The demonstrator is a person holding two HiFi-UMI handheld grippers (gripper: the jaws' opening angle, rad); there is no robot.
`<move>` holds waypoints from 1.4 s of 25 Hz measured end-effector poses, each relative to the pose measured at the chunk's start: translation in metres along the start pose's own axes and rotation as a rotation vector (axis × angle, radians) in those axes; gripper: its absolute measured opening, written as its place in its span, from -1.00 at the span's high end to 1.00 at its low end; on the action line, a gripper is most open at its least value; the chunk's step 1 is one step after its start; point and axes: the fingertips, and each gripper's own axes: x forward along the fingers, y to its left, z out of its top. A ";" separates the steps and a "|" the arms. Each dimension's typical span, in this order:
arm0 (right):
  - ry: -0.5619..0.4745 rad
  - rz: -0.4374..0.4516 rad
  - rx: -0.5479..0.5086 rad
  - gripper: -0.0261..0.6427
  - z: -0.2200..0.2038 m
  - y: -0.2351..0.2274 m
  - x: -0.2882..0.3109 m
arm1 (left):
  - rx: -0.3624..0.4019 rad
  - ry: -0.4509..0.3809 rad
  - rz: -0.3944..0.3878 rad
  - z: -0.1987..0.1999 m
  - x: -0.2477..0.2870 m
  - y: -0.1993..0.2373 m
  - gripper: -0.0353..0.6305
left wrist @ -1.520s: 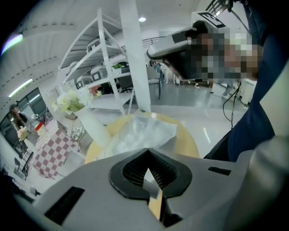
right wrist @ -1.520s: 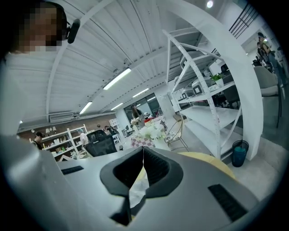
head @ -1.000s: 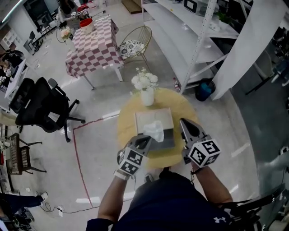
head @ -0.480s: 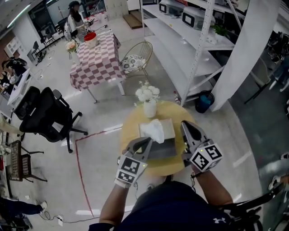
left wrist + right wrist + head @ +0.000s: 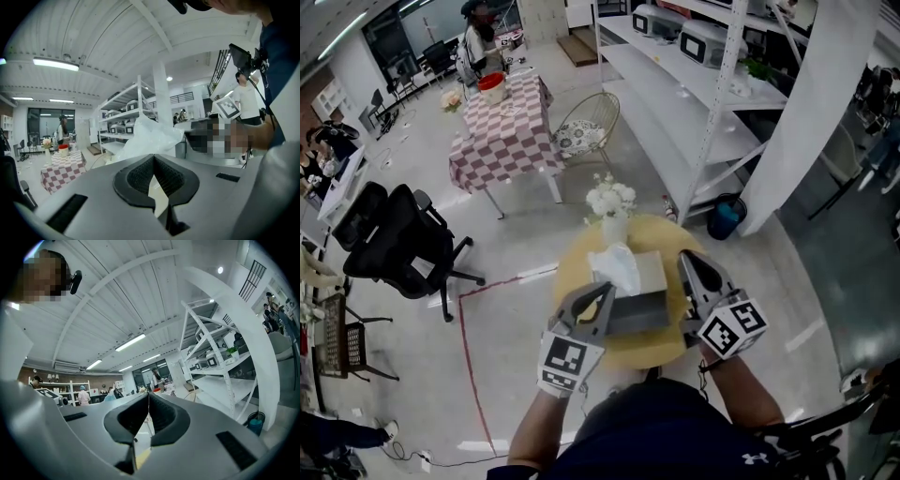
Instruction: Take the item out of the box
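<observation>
Both forearms reach forward and down over the round yellow table. Angled inward, the left gripper pinches the white tissue standing up from the box. Just beside the box's right side, the right gripper has its jaws together, empty.

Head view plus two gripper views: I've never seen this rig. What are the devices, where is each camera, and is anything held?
A person holds a two-jaw gripper in each hand. The head view looks down from their head; the other two cameras look along each gripper's jaws. On the round yellow table stand a grey tissue box and a white vase of flowers. The left gripper is shut on the white tissue; the right gripper is shut, empty.
</observation>
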 end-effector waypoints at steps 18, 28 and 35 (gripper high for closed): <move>-0.054 0.052 -0.048 0.89 0.014 0.010 -0.007 | -0.053 -0.235 0.136 0.052 -0.014 0.014 0.85; -0.047 0.052 -0.053 0.89 0.014 0.008 -0.013 | -0.085 -0.276 0.188 0.057 -0.018 0.016 0.85; -0.040 0.073 -0.052 0.89 0.010 0.011 -0.013 | -0.112 -0.288 0.192 0.055 -0.018 0.013 0.85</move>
